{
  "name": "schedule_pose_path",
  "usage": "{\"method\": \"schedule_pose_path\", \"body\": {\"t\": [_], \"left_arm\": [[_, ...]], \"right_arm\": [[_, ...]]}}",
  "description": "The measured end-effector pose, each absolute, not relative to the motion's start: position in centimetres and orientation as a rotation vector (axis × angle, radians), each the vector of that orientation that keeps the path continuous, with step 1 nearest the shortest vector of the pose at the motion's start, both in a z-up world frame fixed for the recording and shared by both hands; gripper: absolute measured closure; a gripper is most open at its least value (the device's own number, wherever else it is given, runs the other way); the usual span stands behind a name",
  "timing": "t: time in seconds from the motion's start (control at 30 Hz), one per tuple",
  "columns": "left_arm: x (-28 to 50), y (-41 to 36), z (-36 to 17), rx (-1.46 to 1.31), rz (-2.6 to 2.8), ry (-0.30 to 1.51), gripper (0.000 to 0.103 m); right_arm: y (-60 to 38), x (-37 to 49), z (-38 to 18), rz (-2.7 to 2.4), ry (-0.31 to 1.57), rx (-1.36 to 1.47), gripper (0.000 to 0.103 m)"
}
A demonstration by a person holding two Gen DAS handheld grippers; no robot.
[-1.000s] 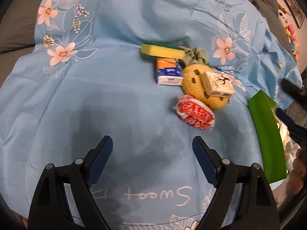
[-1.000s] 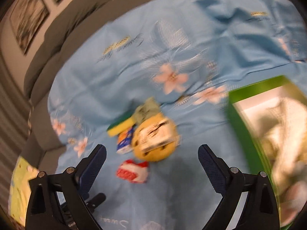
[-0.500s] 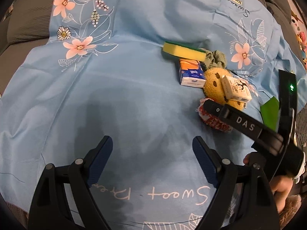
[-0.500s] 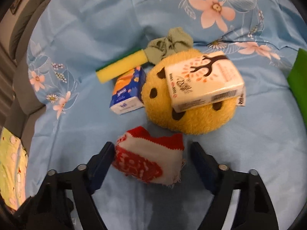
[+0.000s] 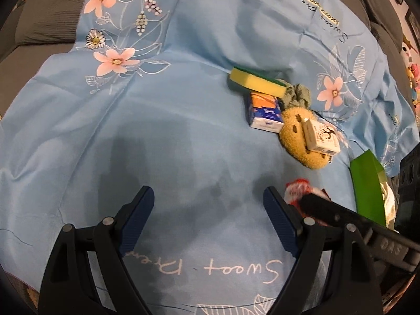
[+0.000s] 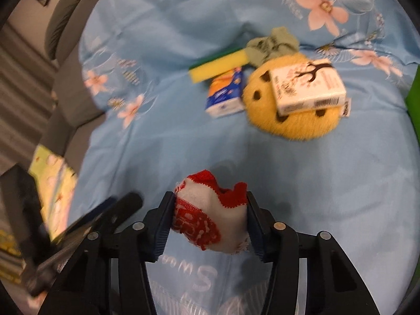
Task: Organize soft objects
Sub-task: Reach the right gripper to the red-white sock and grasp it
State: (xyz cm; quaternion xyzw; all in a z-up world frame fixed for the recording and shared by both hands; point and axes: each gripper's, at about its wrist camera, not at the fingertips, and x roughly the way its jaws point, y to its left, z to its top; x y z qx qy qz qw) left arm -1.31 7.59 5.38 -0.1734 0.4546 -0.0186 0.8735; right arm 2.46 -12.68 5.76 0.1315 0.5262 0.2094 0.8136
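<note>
My right gripper (image 6: 208, 219) is shut on a red and white sock (image 6: 210, 210) and holds it above the blue flowered cloth (image 6: 315, 183); the sock also shows in the left wrist view (image 5: 298, 187). Further on lie a yellow plush cookie (image 6: 294, 120) with a white tissue pack (image 6: 307, 89) on top, a blue and orange tissue pack (image 6: 225, 94), a yellow and green sponge (image 6: 218, 65) and a green scrunchie (image 6: 273, 44). My left gripper (image 5: 208, 215) is open and empty over bare cloth, left of the right gripper.
A green box (image 5: 367, 183) with pale soft items inside stands at the right edge of the cloth. Grey sofa cushions (image 5: 39, 21) lie behind the cloth. A yellow-green patterned item (image 6: 50, 173) lies at the left, off the cloth.
My right gripper closed on the red and white sock and lifted it back, away from the plush cookie. The left gripper stayed open, shifting slightly.
</note>
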Motion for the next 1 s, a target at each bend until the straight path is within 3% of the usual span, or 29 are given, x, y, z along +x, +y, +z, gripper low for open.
{"method": "schedule_pose_path", "body": {"t": [0.27, 0.73, 0.8, 0.9, 1.0], "left_arm": [[-1.5, 6.3, 5.2, -0.370, -0.099, 0.942, 0.019], [-1.5, 1.4, 3.9, -0.306, -0.263, 0.985, 0.022], [-1.5, 1.0, 3.6, -0.313, -0.281, 0.992, 0.025], [-1.5, 0.3, 3.2, -0.332, -0.309, 0.993, 0.032], [-1.3, -0.5, 3.0, -0.344, -0.350, 0.998, 0.049]], "right_arm": [[-15.2, 2.0, 5.5, 0.342, 1.127, 0.321, 0.022], [-18.6, 0.5, 5.6, 0.271, 1.137, 0.508, 0.023], [-18.5, 0.6, 5.5, 0.275, 1.135, 0.508, 0.034], [-17.9, 1.0, 5.0, 0.298, 1.159, 0.493, 0.043], [-17.4, 1.5, 4.3, 0.334, 1.192, 0.499, 0.044]]}}
